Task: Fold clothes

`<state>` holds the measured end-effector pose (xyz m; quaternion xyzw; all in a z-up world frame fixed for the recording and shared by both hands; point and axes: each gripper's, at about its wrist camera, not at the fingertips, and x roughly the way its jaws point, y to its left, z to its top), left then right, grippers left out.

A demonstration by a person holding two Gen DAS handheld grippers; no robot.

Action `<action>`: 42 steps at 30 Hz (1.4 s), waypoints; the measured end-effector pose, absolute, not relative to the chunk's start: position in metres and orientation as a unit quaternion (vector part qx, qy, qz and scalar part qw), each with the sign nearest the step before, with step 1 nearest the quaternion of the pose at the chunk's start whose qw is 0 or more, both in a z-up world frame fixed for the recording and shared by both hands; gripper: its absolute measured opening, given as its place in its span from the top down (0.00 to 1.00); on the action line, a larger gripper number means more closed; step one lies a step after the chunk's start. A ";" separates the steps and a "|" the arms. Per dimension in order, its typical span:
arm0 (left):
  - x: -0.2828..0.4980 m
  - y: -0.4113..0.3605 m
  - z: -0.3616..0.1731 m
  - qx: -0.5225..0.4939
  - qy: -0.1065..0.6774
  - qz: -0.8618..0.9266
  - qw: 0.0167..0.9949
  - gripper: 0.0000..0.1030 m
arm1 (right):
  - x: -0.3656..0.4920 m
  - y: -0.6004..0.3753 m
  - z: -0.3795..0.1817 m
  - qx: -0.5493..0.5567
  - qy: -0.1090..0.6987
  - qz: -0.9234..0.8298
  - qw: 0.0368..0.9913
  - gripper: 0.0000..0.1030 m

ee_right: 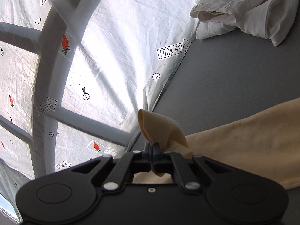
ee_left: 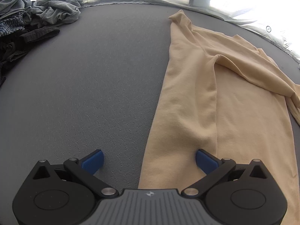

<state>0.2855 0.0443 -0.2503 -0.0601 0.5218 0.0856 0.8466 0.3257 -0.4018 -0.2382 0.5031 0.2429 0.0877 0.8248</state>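
A cream-yellow shirt (ee_left: 215, 86) lies spread on the grey table (ee_left: 93, 86), partly folded lengthwise, on the right of the left wrist view. My left gripper (ee_left: 149, 161) is open and empty, low over the shirt's near left edge, with one blue pad (ee_left: 205, 160) over the cloth and the other over bare table. My right gripper (ee_right: 152, 152) is shut on a corner of the same shirt (ee_right: 243, 140), which sticks up past the jaws and trails off to the right.
A pile of grey and dark clothes (ee_left: 33, 18) lies at the table's far left. A white folded garment (ee_right: 243, 9) sits at the far right in the right wrist view. A white printed sheet (ee_right: 105, 56) hangs beyond the table's edge.
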 end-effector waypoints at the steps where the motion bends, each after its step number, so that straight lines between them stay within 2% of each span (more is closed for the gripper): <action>1: 0.283 0.044 -0.249 -0.059 0.521 0.083 0.847 0.00 | 0.323 -0.393 -0.235 0.499 0.247 0.102 0.824 0.98; 13: 0.233 0.053 -0.238 -0.026 0.527 0.029 0.849 0.00 | 0.284 -0.271 -0.246 0.483 0.353 0.214 0.772 0.98; 23: 0.185 0.085 -0.237 -0.026 0.532 0.020 0.846 0.00 | 0.247 -0.201 -0.240 0.408 0.400 0.271 0.775 0.98; 36: 0.168 0.093 -0.239 -0.015 0.537 -0.013 0.843 0.00 | 0.200 -0.176 -0.251 0.346 0.452 0.264 0.779 0.98; 42: 0.169 0.087 -0.242 -0.007 0.540 -0.015 0.842 0.00 | 0.194 -0.179 -0.267 0.302 0.502 0.222 0.779 0.97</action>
